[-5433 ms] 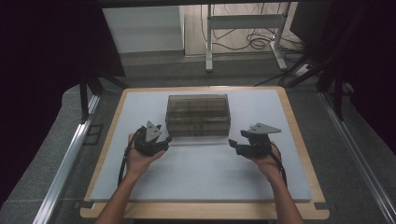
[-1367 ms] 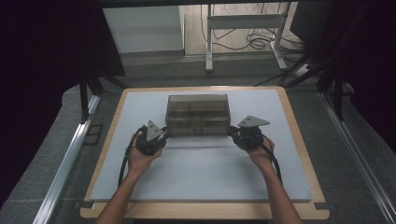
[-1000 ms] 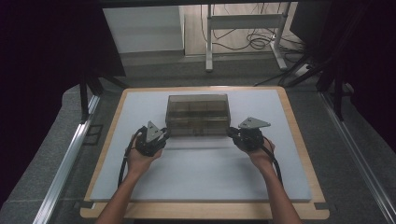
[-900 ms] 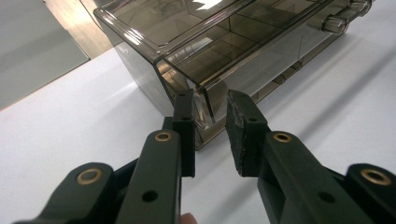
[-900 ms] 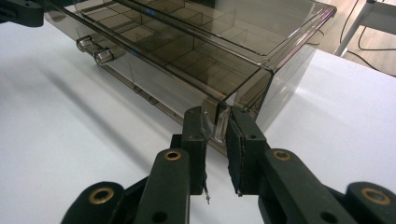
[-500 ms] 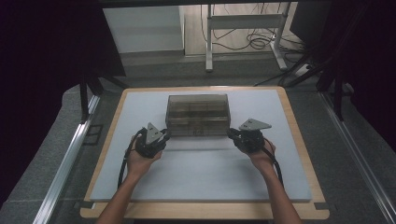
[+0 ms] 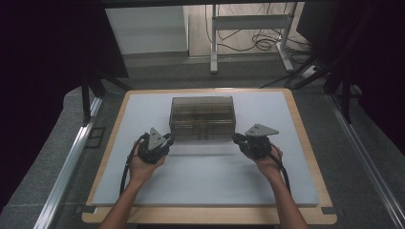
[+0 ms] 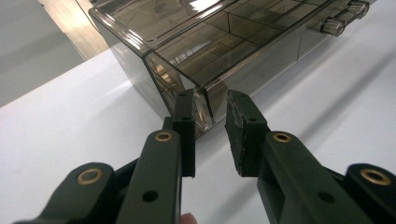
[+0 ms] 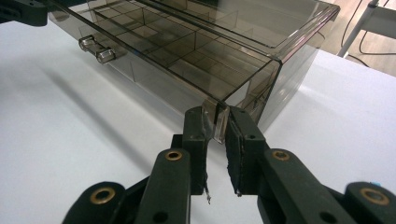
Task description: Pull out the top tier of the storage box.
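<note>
The right gripper (image 9: 215, 126) pinches 1 clear tab at the near front corner of a smoky plastic drawer box (image 9: 196, 51), its 2 black jaws drawn close on either side of the tab. The left gripper (image 8: 211, 112) has its 2 jaws spread a little, 1 on each side of the box's other front corner; whether they touch the plastic cannot be told.

From above, 1 drawer box (image 7: 202, 114) sits at the middle of a white mat (image 7: 205, 181), toward the far side, with the left gripper (image 7: 168, 139) at its front left corner and the right gripper (image 7: 236, 138) at its front right corner. Each gripper carries 1 grey three-cornered plate and trails 1 black cable. 2 hands hold them, the forearms coming in from the near edge.

2 clear round knobs (image 9: 97, 49) stand on the box's front, and inner dividers show through the top. The mat lies on 1 wooden table (image 7: 305, 143). Beyond it, 1 white frame (image 7: 248, 24) stands over loose cables (image 7: 258, 43) on the floor.
</note>
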### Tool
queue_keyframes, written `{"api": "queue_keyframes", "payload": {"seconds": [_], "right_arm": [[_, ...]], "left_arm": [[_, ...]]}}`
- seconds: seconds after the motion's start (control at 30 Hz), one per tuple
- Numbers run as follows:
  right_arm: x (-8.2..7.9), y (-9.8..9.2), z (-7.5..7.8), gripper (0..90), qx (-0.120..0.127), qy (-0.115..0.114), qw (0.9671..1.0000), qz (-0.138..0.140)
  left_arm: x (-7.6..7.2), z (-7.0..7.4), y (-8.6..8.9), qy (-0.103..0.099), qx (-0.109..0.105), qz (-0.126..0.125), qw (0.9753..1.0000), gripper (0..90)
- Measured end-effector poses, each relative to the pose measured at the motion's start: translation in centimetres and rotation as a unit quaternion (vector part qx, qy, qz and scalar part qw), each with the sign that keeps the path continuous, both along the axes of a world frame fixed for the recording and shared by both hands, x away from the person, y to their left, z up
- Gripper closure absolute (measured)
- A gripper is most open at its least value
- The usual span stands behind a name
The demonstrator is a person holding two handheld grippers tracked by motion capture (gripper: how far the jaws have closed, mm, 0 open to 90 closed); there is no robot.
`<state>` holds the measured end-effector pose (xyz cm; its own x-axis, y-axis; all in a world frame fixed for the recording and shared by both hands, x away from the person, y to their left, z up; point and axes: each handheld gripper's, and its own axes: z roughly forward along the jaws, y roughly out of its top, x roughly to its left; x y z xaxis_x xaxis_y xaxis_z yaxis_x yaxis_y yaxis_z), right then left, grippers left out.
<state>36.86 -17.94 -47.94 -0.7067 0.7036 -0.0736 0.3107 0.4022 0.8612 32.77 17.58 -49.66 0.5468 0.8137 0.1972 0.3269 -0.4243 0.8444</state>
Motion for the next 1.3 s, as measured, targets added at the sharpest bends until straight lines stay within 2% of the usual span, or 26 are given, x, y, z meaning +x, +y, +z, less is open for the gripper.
{"api": "queue_keyframes", "payload": {"seconds": [0.63, 1.2, 1.3], "right_arm": [[-0.7, -0.1, -0.3, 77.3, 0.002, -0.004, 1.0, 0.004], [-1.5, -0.3, -0.5, 77.3, 0.006, -0.005, 0.9999, 0.007], [-1.6, -0.3, -0.6, 77.3, 0.008, -0.005, 0.9999, 0.008]], "left_arm": [[-1.0, -0.4, 0.0, -0.006, -0.011, 0.002, 0.9999, 75.5], [-1.8, -0.6, 0.0, -0.008, -0.007, 0.0, 0.9999, 75.6], [-1.8, -0.6, -0.1, -0.009, -0.012, 0.001, 0.9999, 75.6]]}}
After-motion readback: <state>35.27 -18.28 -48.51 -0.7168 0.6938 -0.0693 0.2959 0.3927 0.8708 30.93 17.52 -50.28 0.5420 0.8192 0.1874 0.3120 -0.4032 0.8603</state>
